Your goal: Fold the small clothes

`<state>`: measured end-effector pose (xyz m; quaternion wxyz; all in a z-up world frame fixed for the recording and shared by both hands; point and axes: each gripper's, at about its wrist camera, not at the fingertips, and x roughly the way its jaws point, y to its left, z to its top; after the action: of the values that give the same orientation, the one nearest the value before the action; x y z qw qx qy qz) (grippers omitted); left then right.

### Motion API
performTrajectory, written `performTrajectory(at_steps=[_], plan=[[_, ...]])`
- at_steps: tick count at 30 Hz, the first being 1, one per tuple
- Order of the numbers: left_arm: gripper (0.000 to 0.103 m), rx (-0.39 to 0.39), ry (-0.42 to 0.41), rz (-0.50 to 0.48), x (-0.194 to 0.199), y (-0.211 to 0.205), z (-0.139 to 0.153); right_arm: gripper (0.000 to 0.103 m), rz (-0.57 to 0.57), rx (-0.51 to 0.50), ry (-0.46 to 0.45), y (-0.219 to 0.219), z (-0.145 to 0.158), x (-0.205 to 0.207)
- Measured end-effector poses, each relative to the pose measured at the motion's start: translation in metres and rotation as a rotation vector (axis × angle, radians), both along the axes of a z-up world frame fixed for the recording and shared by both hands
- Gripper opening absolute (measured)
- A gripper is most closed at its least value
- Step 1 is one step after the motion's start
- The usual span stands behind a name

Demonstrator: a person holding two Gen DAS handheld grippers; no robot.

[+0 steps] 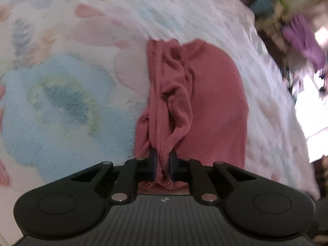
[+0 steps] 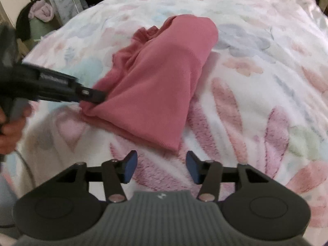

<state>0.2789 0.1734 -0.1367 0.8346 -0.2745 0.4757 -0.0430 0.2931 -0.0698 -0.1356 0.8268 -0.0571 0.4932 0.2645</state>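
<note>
Bunched pink ribbed garment (image 1: 196, 94) sits pinched in the left tool (image 1: 163, 164), partly folded on the floral bed blanket (image 2: 256, 65); right tool (image 2: 162, 167) hovers spread, empty. Final folds remain.

the clutter (image 1: 297, 30) beyond the blanket's edge is smeared past telling. the left gripper (image 1: 163, 165) covers part of the pink garment (image 1: 215, 102) bunched between its fingers. the person's hand (image 2: 9, 131) is cut off.

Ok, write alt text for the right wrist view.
A pink knit garment lies partly folded on a floral fleece blanket; the left gripper pinches its left edge. The right gripper hangs open just short of the nearest corner.
</note>
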Motion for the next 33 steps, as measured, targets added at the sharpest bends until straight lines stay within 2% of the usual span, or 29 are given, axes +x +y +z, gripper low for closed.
performTrajectory(at_steps=[1, 3, 6, 8, 13, 14, 16, 18, 19, 20, 21, 22, 23, 25, 26, 28, 33], plan=[[0.010, -0.042, -0.005, 0.029, -0.005, 0.006, -0.001, 0.015, -0.021, 0.006, -0.006, -0.001, -0.002, 0.001], [0.010, -0.074, -0.010, 0.071, -0.013, 0.013, -0.004, 0.000, -0.057, 0.029, 0.012, -0.004, -0.009, 0.007], [0.010, -0.075, 0.041, 0.101, -0.023, 0.016, -0.025, 0.000, -0.091, 0.066, 0.081, -0.013, -0.024, 0.015], [0.015, -0.086, 0.054, 0.125, -0.025, 0.016, -0.033, 0.000, -0.109, 0.077, 0.108, -0.016, -0.033, 0.018], [0.025, -0.041, 0.098, 0.095, -0.026, 0.018, -0.013, 0.000, -0.082, 0.040, 0.095, -0.011, -0.030, 0.017], [0.032, -0.026, 0.106, 0.091, -0.027, 0.019, -0.008, 0.000, -0.072, 0.034, 0.095, -0.010, -0.029, 0.018], [0.035, -0.004, 0.110, 0.081, -0.031, 0.022, 0.002, 0.001, -0.060, 0.038, 0.090, -0.012, -0.021, 0.015], [0.035, 0.021, 0.095, 0.069, -0.032, 0.023, 0.016, 0.007, -0.059, 0.047, 0.081, -0.017, -0.010, 0.014], [0.039, 0.036, 0.070, 0.066, -0.031, 0.024, 0.024, 0.016, -0.064, 0.053, 0.069, -0.021, -0.004, 0.014], [0.050, 0.053, 0.038, 0.065, -0.030, 0.024, 0.032, 0.022, -0.073, 0.065, 0.059, -0.023, 0.001, 0.015], [0.056, 0.063, 0.005, 0.065, -0.028, 0.025, 0.039, 0.030, -0.085, 0.082, 0.050, -0.028, 0.007, 0.016], [0.066, 0.067, -0.032, 0.068, -0.026, 0.027, 0.046, 0.034, -0.102, 0.106, 0.043, -0.031, 0.012, 0.018], [0.069, 0.064, -0.068, 0.069, -0.021, 0.029, 0.052, 0.036, -0.120, 0.130, 0.040, -0.036, 0.017, 0.022], [0.074, 0.048, -0.118, 0.059, -0.008, 0.029, 0.059, 0.049, -0.162, 0.191, 0.038, -0.042, 0.024, 0.034], [0.082, 0.032, -0.146, 0.048, 0.000, 0.028, 0.061, 0.052, -0.183, 0.224, 0.037, -0.044, 0.027, 0.041], [0.087, 0.012, -0.180, 0.037, 0.017, 0.026, 0.059, 0.065, -0.223, 0.277, 0.029, -0.047, 0.032, 0.056], [0.087, -0.040, -0.169, 0.034, 0.063, 0.026, 0.034, 0.065, -0.299, 0.431, 0.038, -0.049, 0.028, 0.096]])
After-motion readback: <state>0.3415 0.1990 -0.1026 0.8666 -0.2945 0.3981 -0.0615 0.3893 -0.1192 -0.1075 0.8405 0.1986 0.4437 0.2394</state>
